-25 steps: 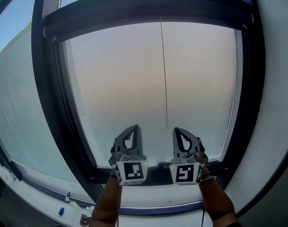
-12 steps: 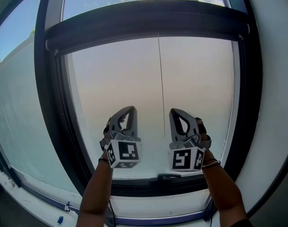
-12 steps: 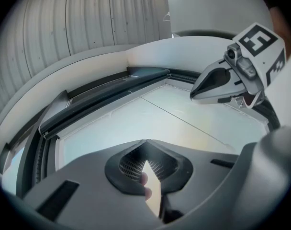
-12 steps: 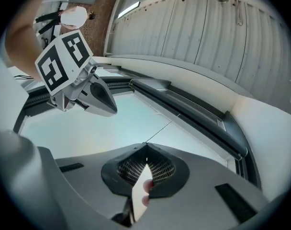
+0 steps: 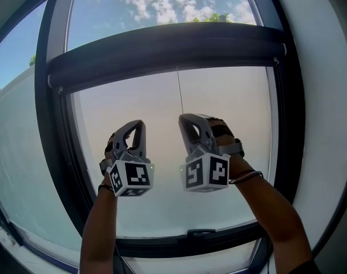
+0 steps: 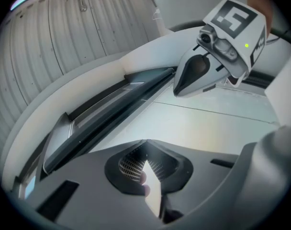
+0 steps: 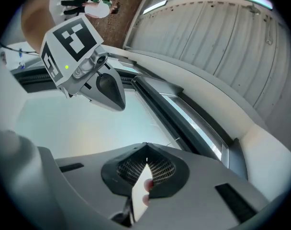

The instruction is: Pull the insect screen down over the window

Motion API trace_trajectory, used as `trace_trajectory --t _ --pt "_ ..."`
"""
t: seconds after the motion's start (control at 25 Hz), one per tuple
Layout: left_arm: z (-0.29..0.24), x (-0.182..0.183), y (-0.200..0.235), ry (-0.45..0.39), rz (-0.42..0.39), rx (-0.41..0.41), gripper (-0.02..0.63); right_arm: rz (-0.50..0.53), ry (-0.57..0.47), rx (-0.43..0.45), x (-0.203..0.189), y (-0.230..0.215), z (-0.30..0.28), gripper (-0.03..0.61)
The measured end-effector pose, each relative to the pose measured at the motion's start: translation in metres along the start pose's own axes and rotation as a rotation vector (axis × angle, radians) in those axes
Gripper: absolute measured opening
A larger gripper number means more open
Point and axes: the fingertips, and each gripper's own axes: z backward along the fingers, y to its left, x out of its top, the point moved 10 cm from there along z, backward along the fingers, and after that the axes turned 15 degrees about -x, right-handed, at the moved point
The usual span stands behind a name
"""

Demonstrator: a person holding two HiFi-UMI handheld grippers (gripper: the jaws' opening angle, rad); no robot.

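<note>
Both grippers are held up in front of the window pane [image 5: 230, 113]. The left gripper [image 5: 137, 125] has its jaws fully together with nothing between them. The right gripper [image 5: 184, 119] is likewise closed and empty. The insect screen bar [image 5: 162, 53] spans the upper part of the window frame [image 5: 55, 153], above both grippers. A thin cord [image 5: 179, 90] hangs from the bar's middle. Its lower end is just beside the right gripper's tip; contact cannot be determined.

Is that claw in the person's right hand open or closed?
Shut. In its own view the right gripper's jaws meet at the tips, and nothing is held between them.
</note>
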Motion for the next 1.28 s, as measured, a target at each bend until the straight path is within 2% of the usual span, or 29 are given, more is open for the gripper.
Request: trace_trajectory --t 0.12,0.2,0.36,0.6,0.72,0.8,1.0,1.28 --pt "-0.008 0.013 0.015 0.029 -0.105 0.036 0.002 0.078 0.002 -0.001 0.003 -0.015 -0.017 0.003" --pt "-0.018 0.022 0.028 0.057 -0.144 0.054 0.002 0.106 0.013 -0.01 0.0 -0.024 -0.028 0.003" --pt "-0.033 0.036 0.056 0.092 -0.183 0.054 0.002 0.144 -0.002 -0.046 0.002 -0.036 -0.045 0.003" --pt "-0.052 0.052 0.075 0.125 -0.212 0.035 0.002 0.276 0.015 -0.049 -0.004 -0.05 -0.066 0.005" --pt "-0.058 0.06 0.08 0.148 -0.249 0.027 0.005 0.337 0.027 -0.046 -0.006 -0.061 -0.08 0.043" --pt "-0.061 0.061 0.083 0.18 -0.259 0.021 0.056 0.371 0.041 -0.039 -0.007 -0.067 -0.088 0.075" --pt "-0.07 0.06 0.089 0.245 -0.289 0.02 0.11 0.423 0.06 -0.002 -0.004 -0.073 -0.097 0.118" --pt "-0.092 0.06 0.09 0.324 -0.361 0.0 0.151 0.507 0.099 -0.004 -0.011 -0.066 -0.115 0.15"
